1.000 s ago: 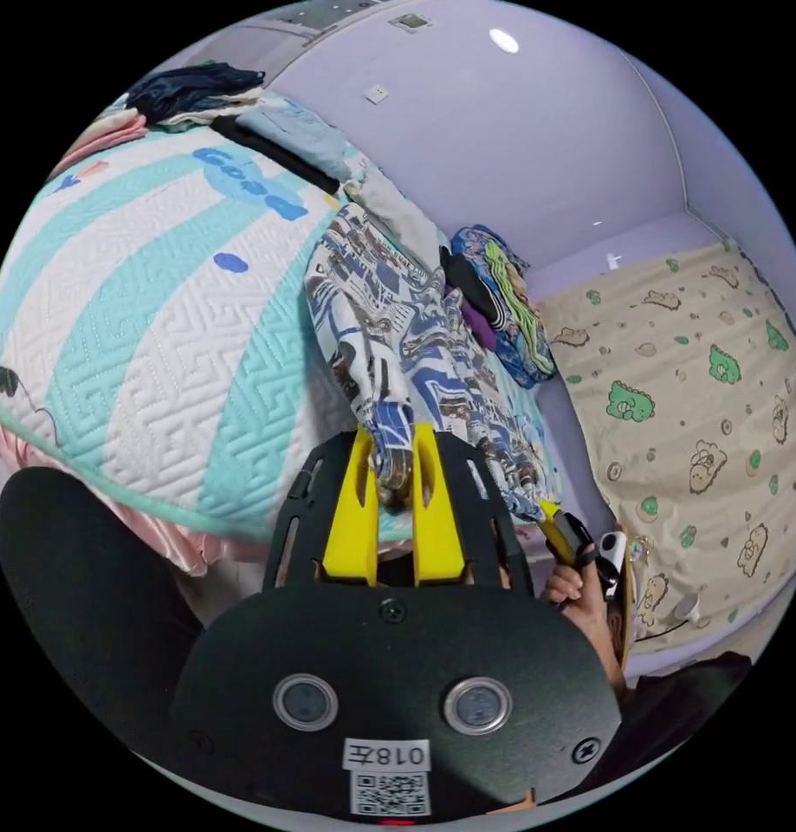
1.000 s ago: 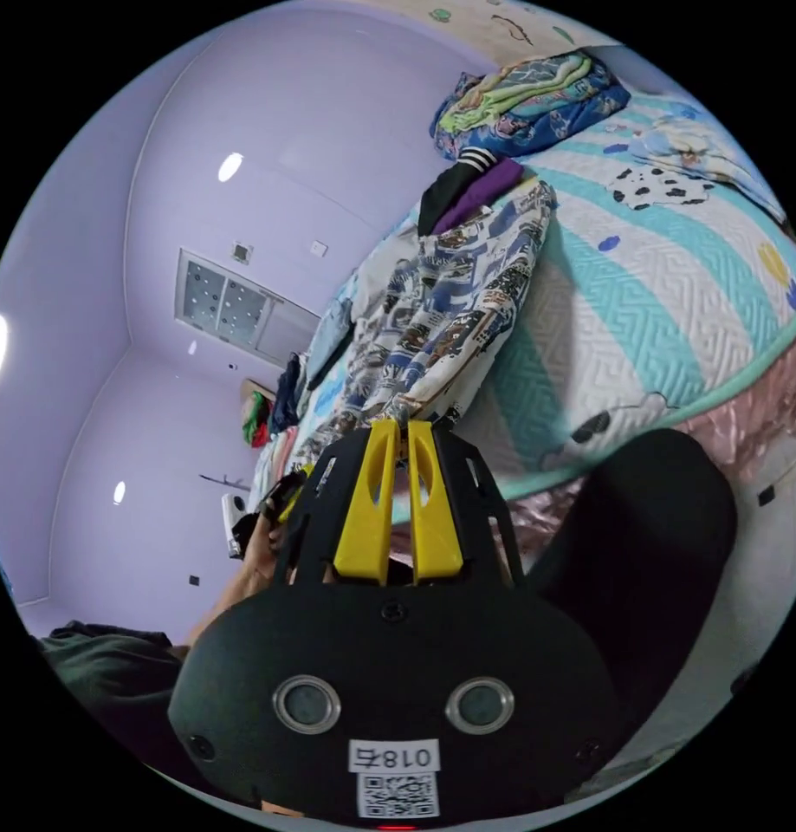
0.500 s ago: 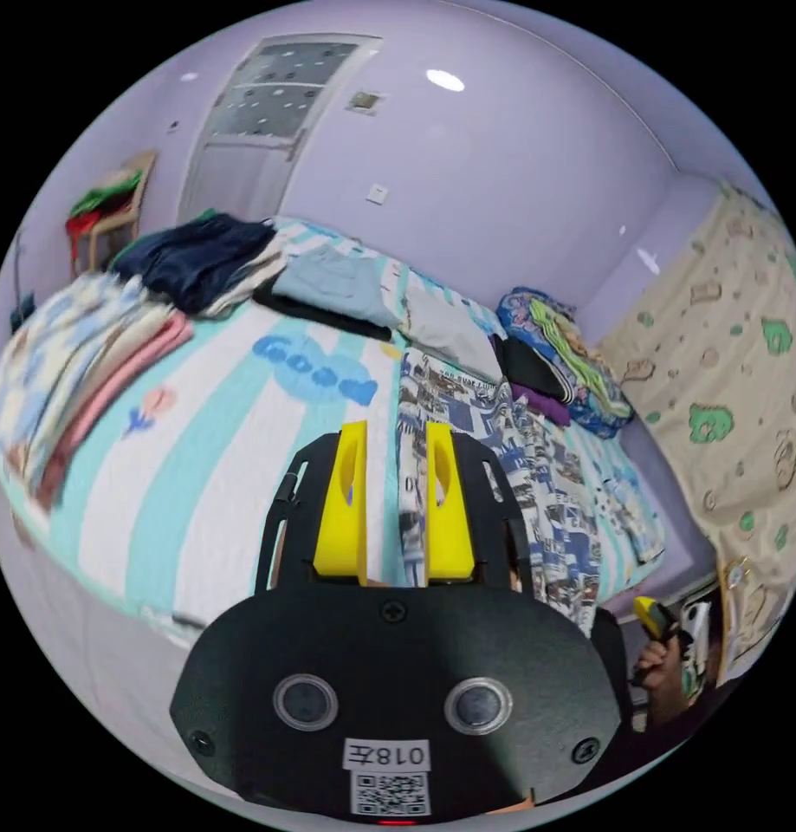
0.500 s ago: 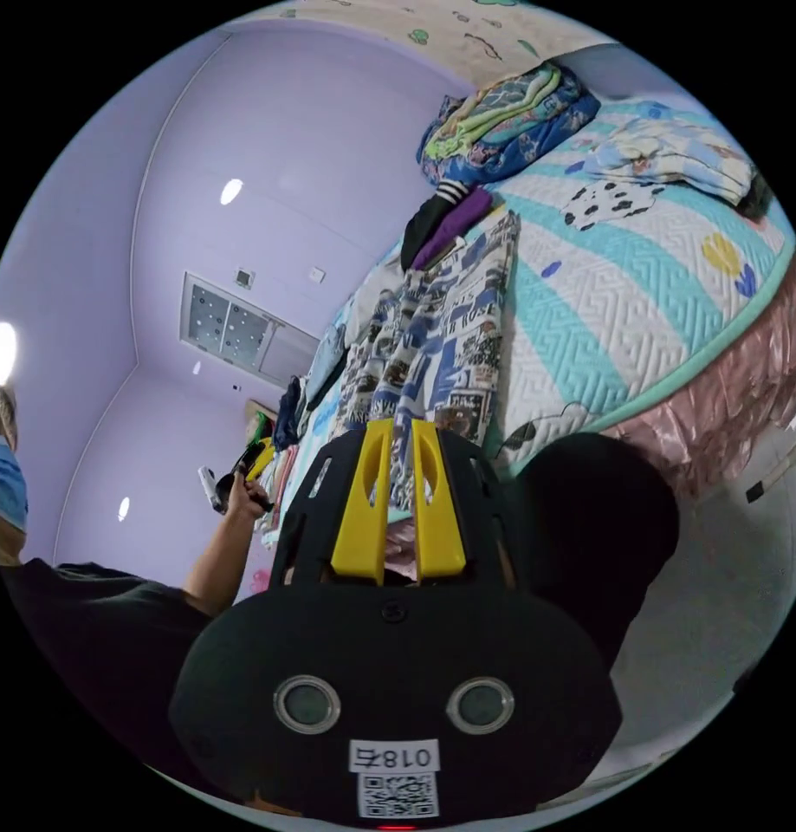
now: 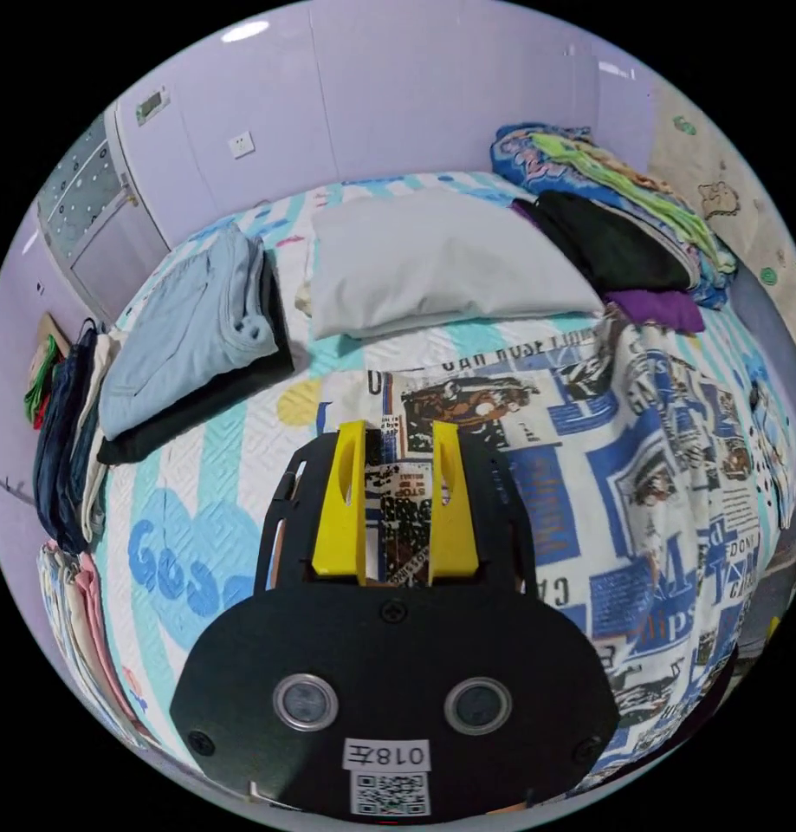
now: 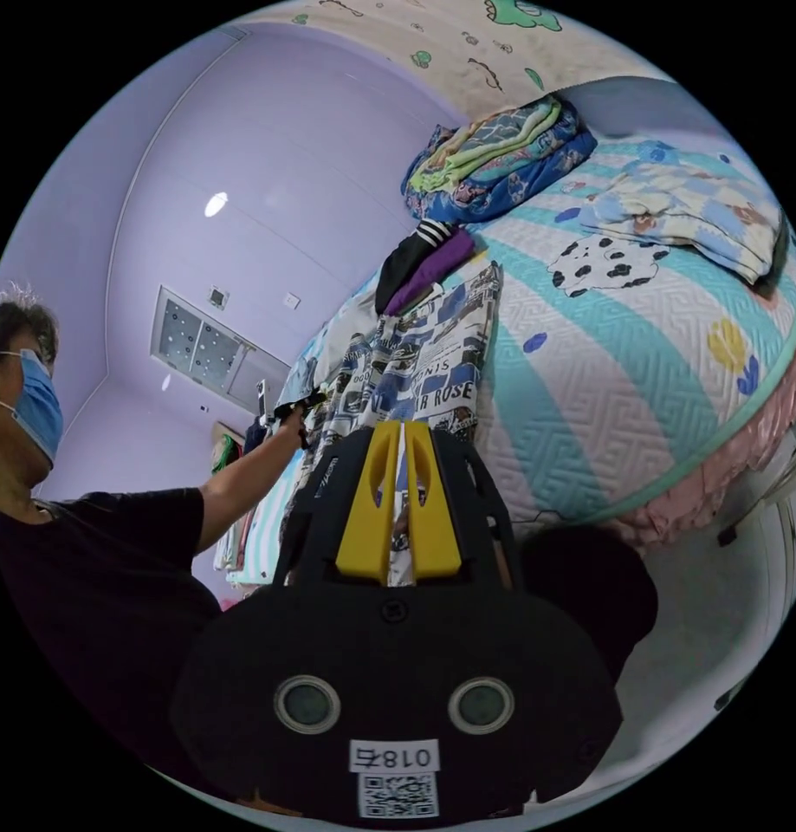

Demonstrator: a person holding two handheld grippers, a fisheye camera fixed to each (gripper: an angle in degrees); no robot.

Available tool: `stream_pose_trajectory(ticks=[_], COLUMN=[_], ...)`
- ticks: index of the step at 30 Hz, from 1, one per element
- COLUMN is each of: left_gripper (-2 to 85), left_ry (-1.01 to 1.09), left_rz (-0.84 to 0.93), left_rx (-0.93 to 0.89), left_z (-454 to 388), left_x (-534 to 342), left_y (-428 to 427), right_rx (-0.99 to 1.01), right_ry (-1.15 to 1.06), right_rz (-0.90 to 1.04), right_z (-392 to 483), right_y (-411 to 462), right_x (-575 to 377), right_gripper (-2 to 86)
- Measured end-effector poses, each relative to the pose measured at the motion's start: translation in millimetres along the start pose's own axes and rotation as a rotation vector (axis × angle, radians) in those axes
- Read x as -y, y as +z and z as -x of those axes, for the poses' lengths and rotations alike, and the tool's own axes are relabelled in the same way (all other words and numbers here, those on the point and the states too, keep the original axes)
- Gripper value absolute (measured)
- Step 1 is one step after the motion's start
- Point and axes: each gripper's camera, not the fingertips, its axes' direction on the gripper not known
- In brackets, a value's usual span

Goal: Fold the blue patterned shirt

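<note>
- Left gripper view: the left tool hangs over the bed with its two yellow jaws parted and a gap between them.
- The blue patterned shirt lies spread on the bedcover, and its printed cloth shows in that gap; whether either jaw touches it cannot be told.
- Just past the shirt's far edge lies a white pillow.
- Beside the pillow sits a folded pale blue garment on top of a black one.
- At the far corner of the bed is a stack of bright bedding, with a black garment and a purple one in front of it.
- More folded clothes are piled along the bed's edge.
- Right gripper view: the right tool has its jaws nearly together, with a thin strip of the shirt clamped between them at the bed's near edge.
- From there the shirt stretches away across the bed.
- A person in a black top reaches one arm out over the bed, holding the left tool at the shirt's far side.
- A folded light patterned garment lies on the bed, well apart from the shirt.
</note>
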Motion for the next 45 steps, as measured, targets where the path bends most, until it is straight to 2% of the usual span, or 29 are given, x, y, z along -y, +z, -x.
stream_pose_trajectory(ticks=[2,6,11,16,22,26,28,32,36,40,43,45], left_gripper=[8.8,0.2,-0.9,-0.8,3.1,7.8,8.2,10.3,12.1,12.6,11.2,6.2], left_ry=[-0.003,-0.069,-0.194,-0.269,-0.312,-0.479,-0.497,-0.442,-0.443,-0.407,-0.355,-0.322], left_rz=[-0.027,-0.111,-0.191,-0.211,-0.127,-0.248,-0.289,-0.240,-0.189,-0.151,-0.070,-0.033], left_rx=[-0.004,-0.021,-0.110,-0.064,-0.164,-0.299,-0.345,-0.458,-0.523,-0.458,-0.297,-0.145], left_z=[2.0,17.8,59.4,107.1,158.2,206.1,221.6,228.7,223.2,209.5,193.1,183.0], left_x=[1.6,-0.2,-11.4,-23.1,-21.0,-37.6,-52.4,-92.7,-109.9,-89.6,-70.0,-64.5], left_y=[3.0,-6.4,-20.5,-26.7,2.6,-14.3,-27.3,-29.6,-10.1,1.3,12.7,14.4], right_rx=[0.012,0.019,-0.009,-0.008,-0.109,-0.183,-0.235,-0.253,-0.211,-0.194,-0.253,-0.283], right_ry=[0.024,0.052,0.040,0.009,-0.204,-0.293,-0.314,-0.241,-0.062,-0.014,-0.039,-0.077], right_rz=[0.000,0.010,0.011,0.005,0.067,0.077,0.048,0.101,0.183,0.178,0.267,0.275], right_z=[-5.7,-13.2,-9.1,-1.0,22.8,25.6,18.0,-13.2,-52.3,-57.5,-55.8,-52.6], right_y=[6.4,15.5,18.0,24.8,55.8,78.0,90.9,128.1,174.0,198.6,223.9,225.5], right_x=[3.6,6.4,8.3,16.0,50.9,100.0,143.5,208.3,257.0,277.1,281.2,284.0], right_gripper=[-0.1,-0.3,-0.3,0.1,4.3,7.9,8.9,10.7,11.8,12.0,11.1,5.9])
